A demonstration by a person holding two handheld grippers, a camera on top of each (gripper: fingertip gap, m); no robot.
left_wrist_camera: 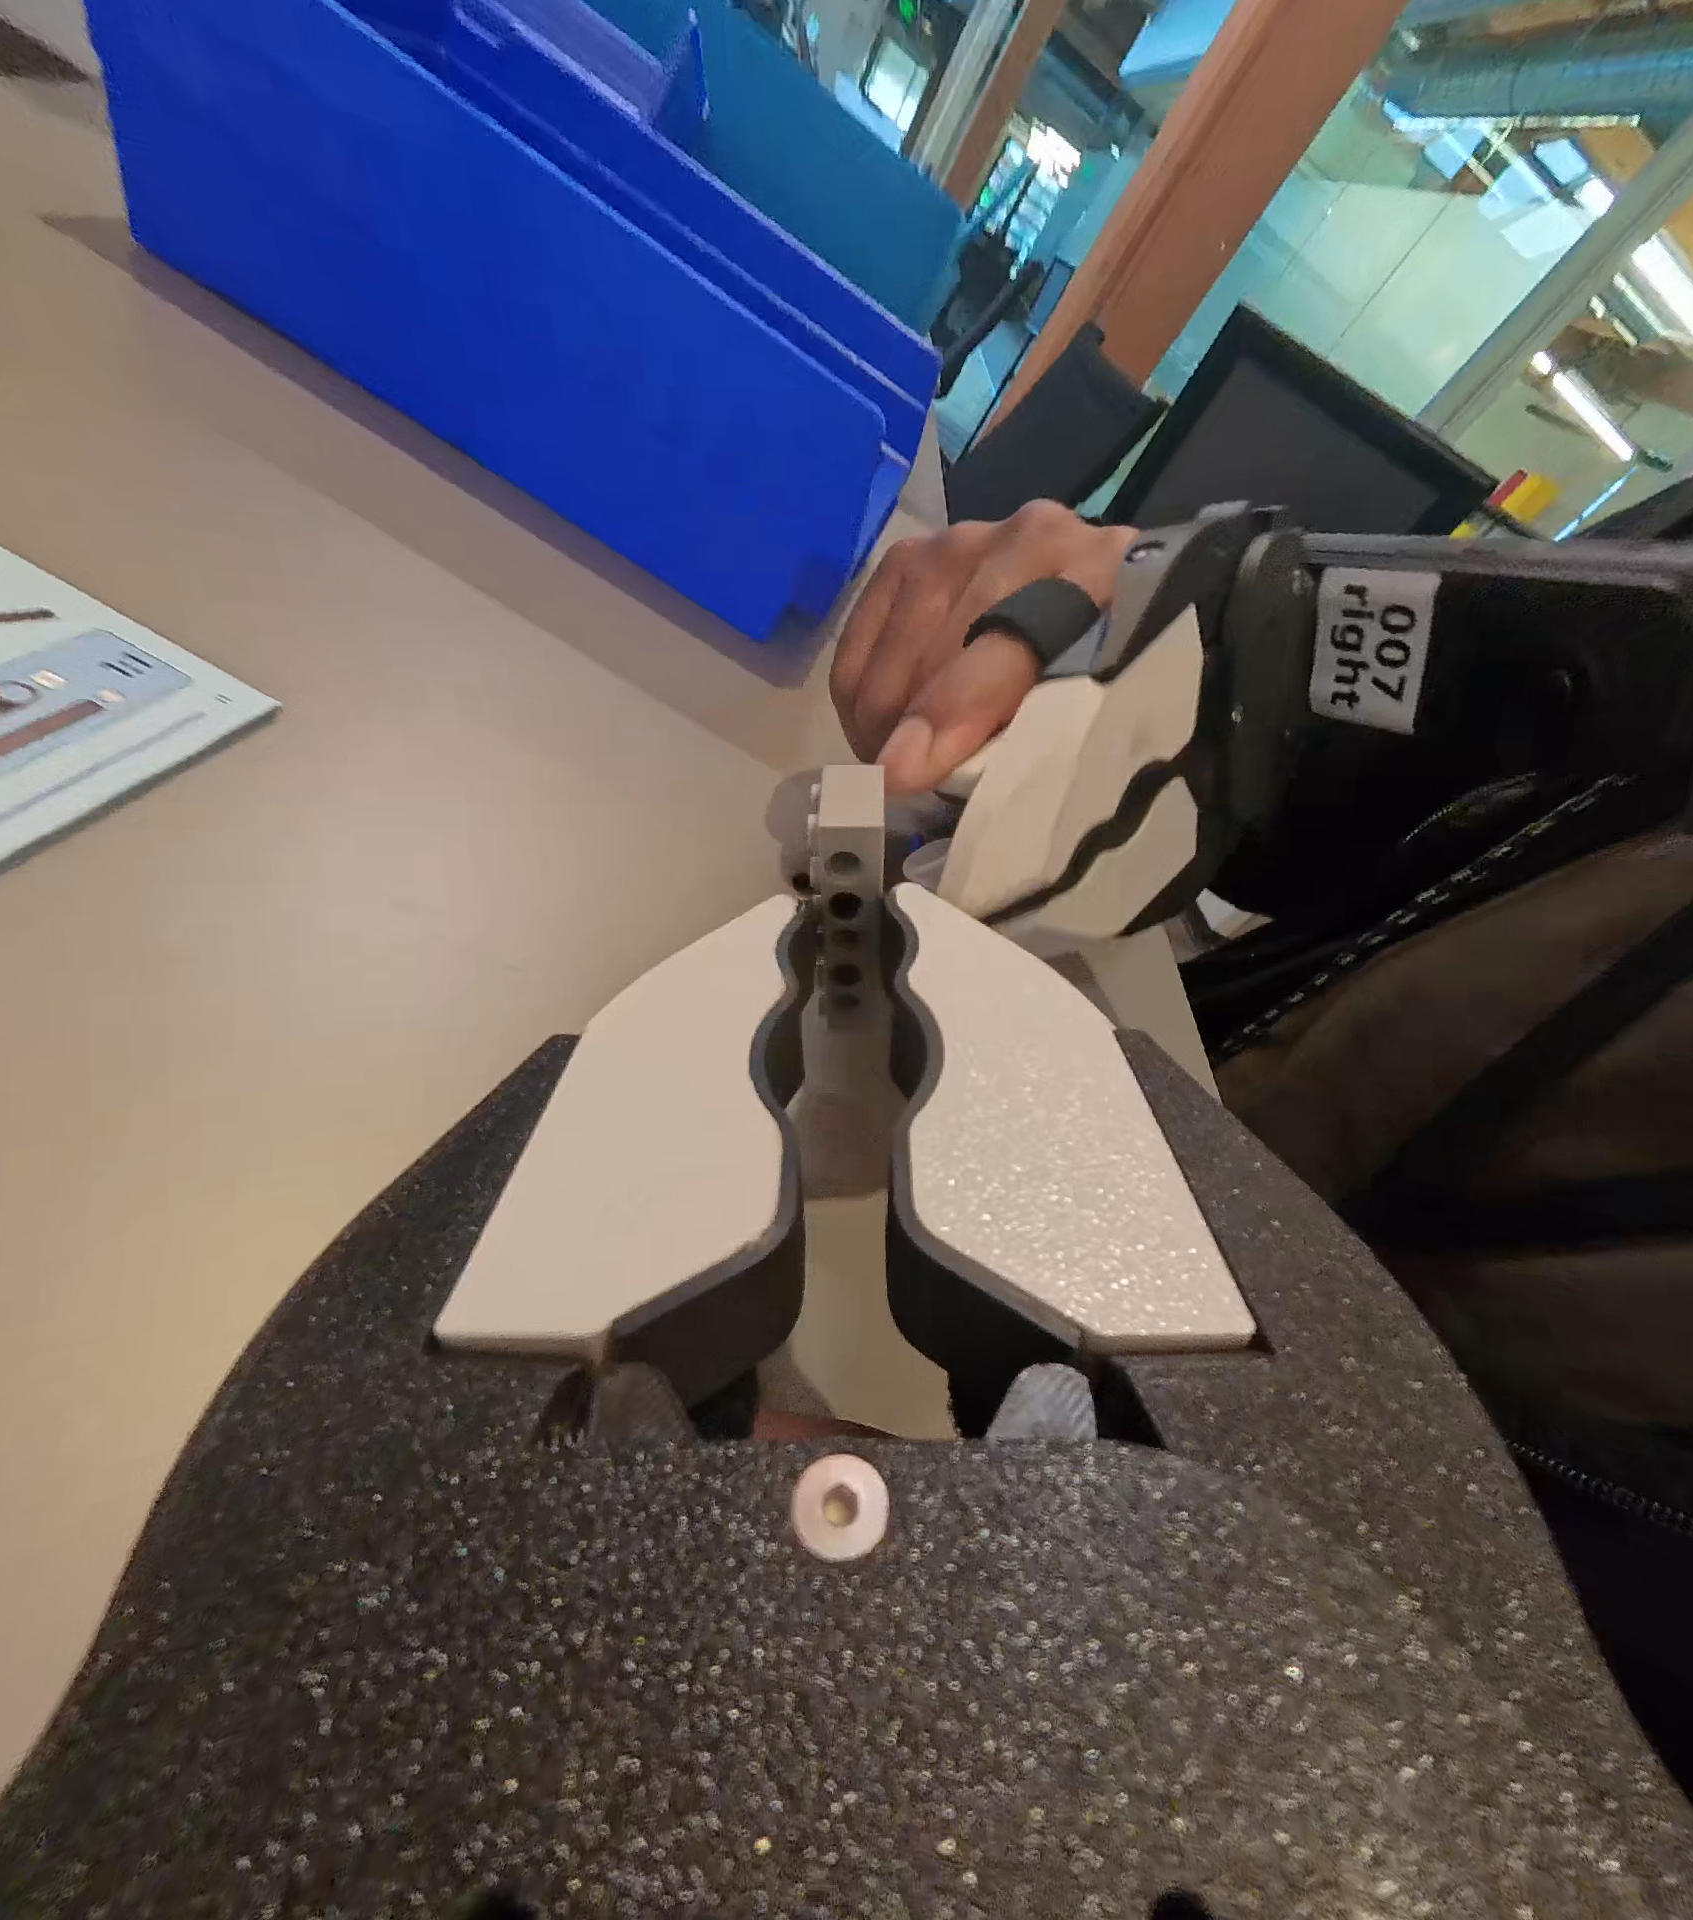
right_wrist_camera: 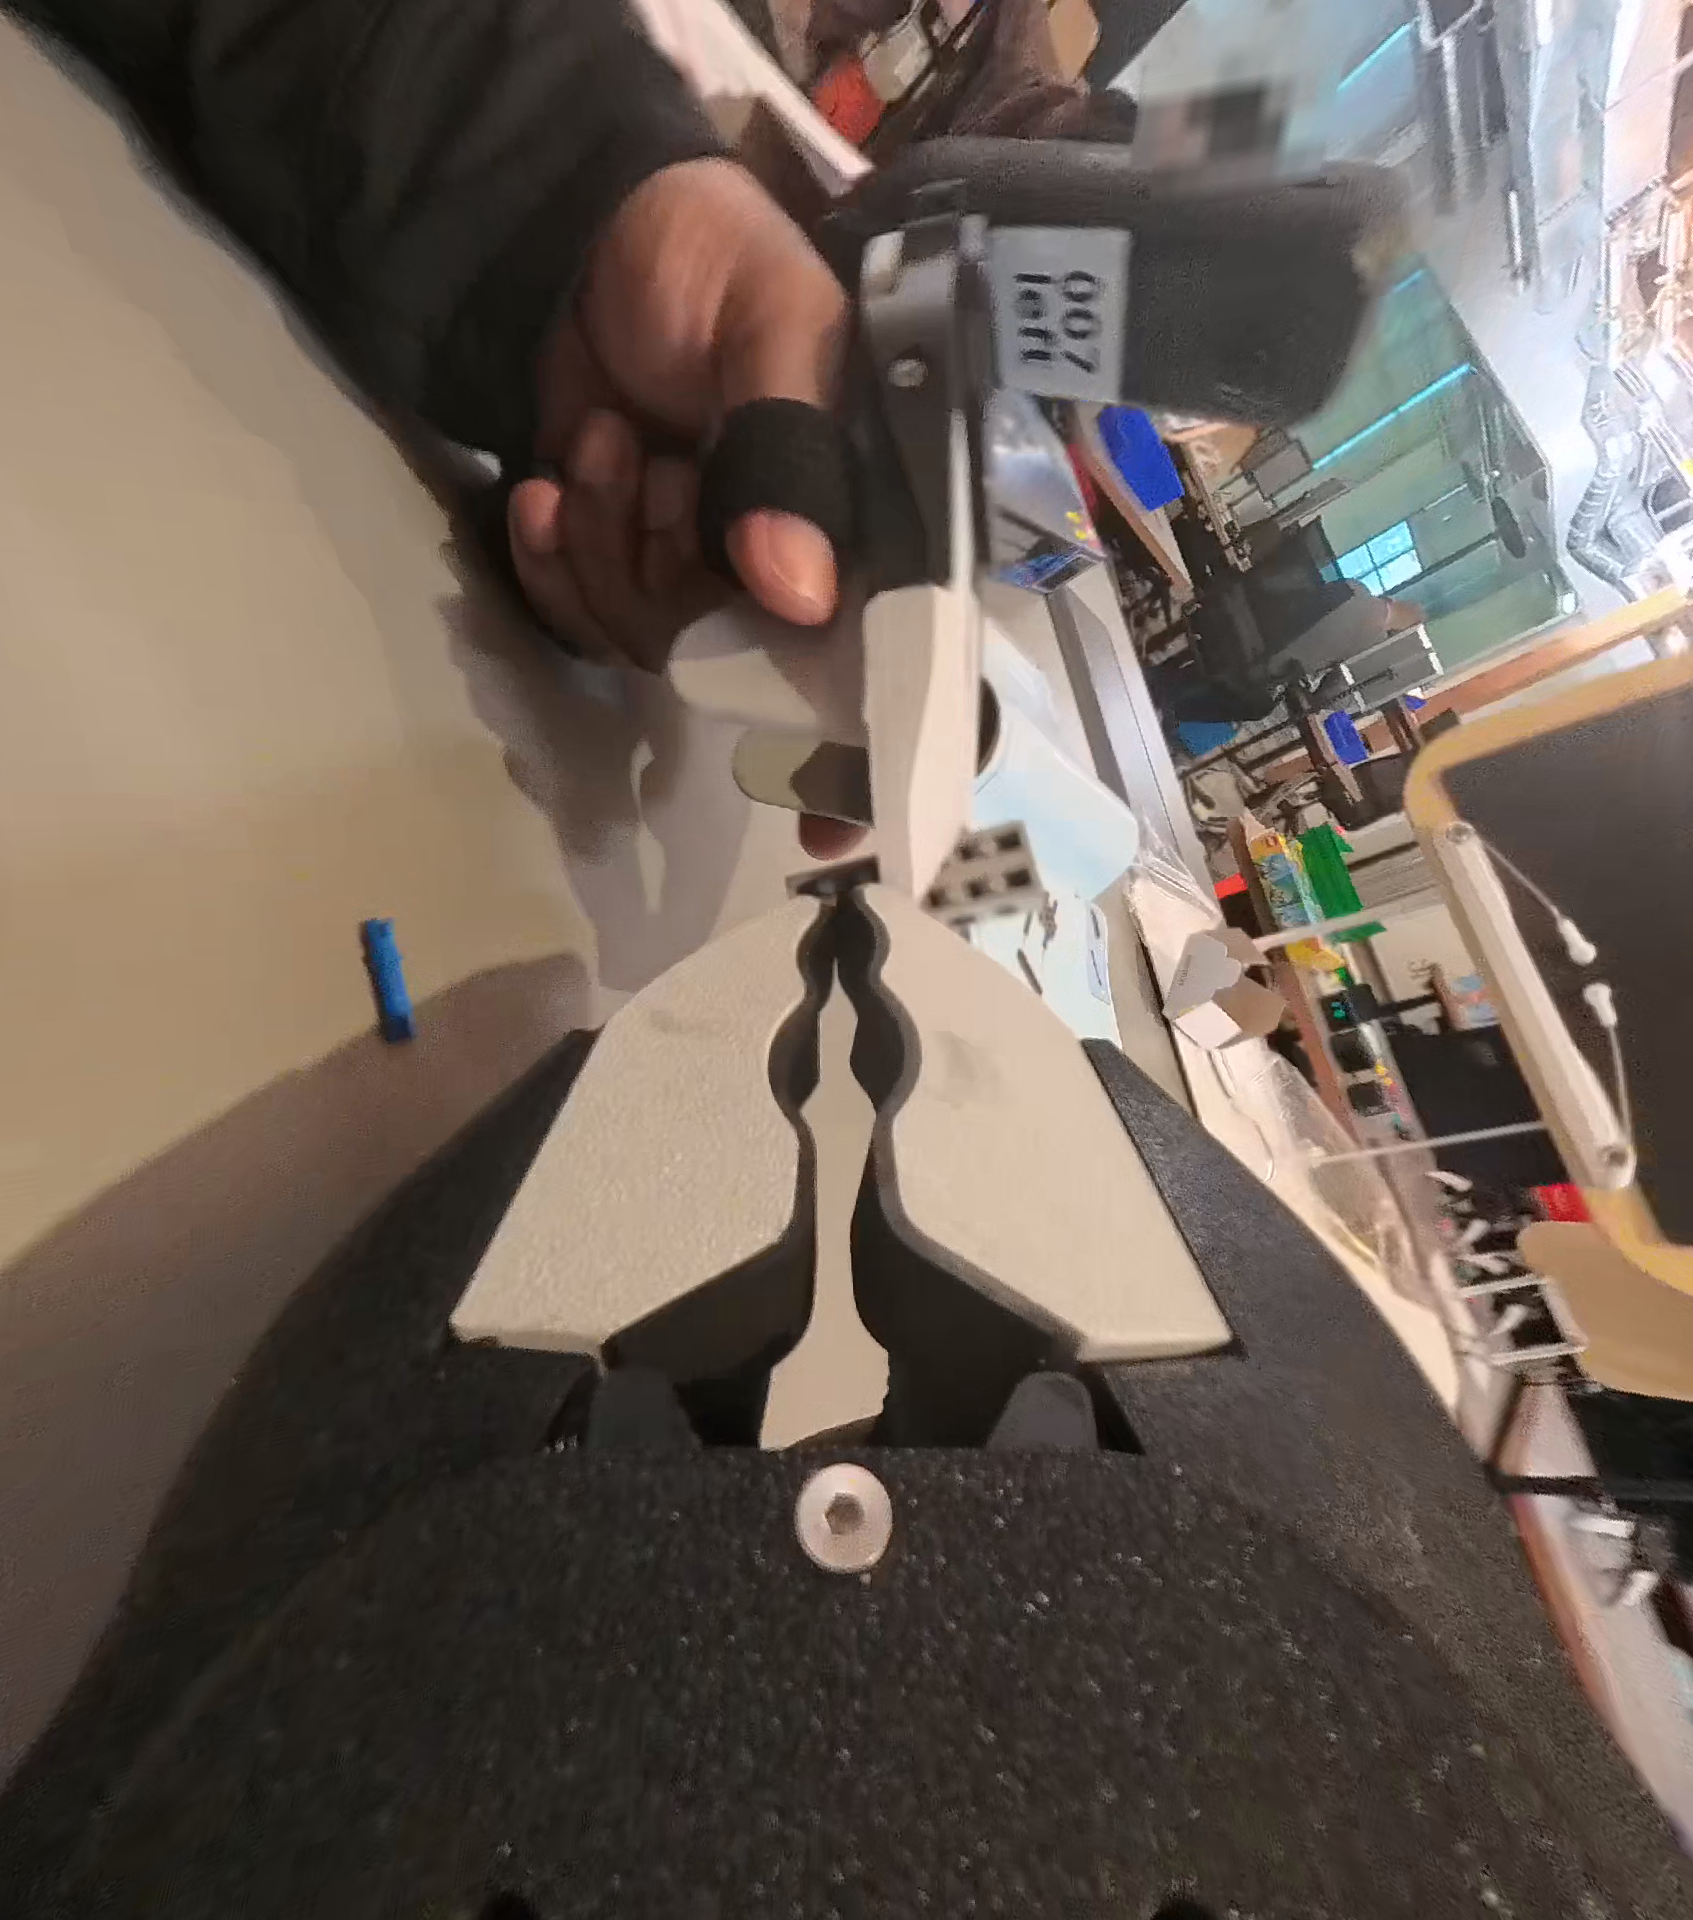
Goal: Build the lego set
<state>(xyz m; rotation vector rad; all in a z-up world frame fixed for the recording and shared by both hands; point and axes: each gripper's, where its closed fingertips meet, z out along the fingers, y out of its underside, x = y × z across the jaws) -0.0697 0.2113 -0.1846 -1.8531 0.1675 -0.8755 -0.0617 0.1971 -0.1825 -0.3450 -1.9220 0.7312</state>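
A white sticker (left_wrist_camera: pixel 1372 655) with 2 lines of black print sat on the black body of the right gripper (left_wrist_camera: pixel 967 873), seen in the left wrist view. Print was sharp and readable.

A pale grey label (right_wrist_camera: pixel 1060 312) with 2 lines of black print sat on the body of the left gripper (right_wrist_camera: pixel 909 873), seen in the right wrist view, slightly blurred.

A printed sheet (left_wrist_camera: pixel 42 707) lay at the left edge of the table (left_wrist_camera: pixel 302 1039). It carried drawings and small marks, too small to read.

A colourful printed box (right_wrist_camera: pixel 1278 873) stood in the background beyond the table's far edge, its print too blurred to read.
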